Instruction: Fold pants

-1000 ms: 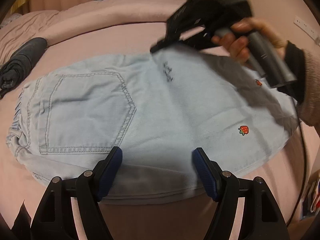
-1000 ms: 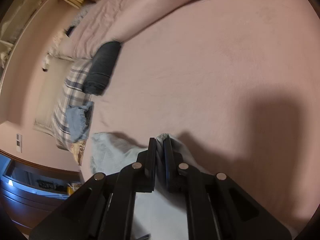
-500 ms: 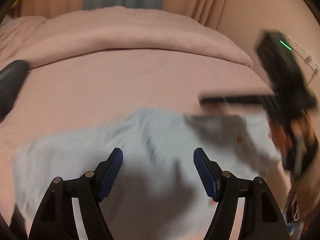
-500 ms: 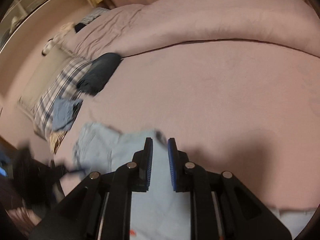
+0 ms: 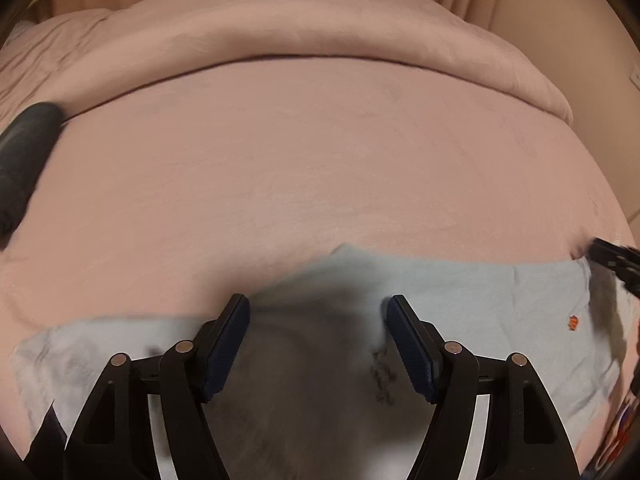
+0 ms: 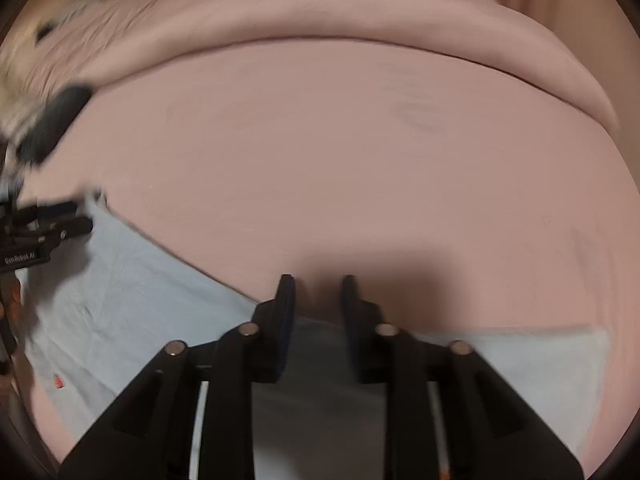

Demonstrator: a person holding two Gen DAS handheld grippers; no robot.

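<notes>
Our left gripper (image 5: 318,322) hangs spread and empty, our right gripper (image 6: 318,292) is opening with nothing between, so the pants (image 5: 500,304) may slump unfolded.

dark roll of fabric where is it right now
In the left wrist view the dark roll lies at the far left edge on the pink bed, below the duvet and well apart from the pants.

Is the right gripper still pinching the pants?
Apart. The right wrist view shows the right gripper with opening jaws, only pink bedding between its tips; the pants lie below.
</notes>
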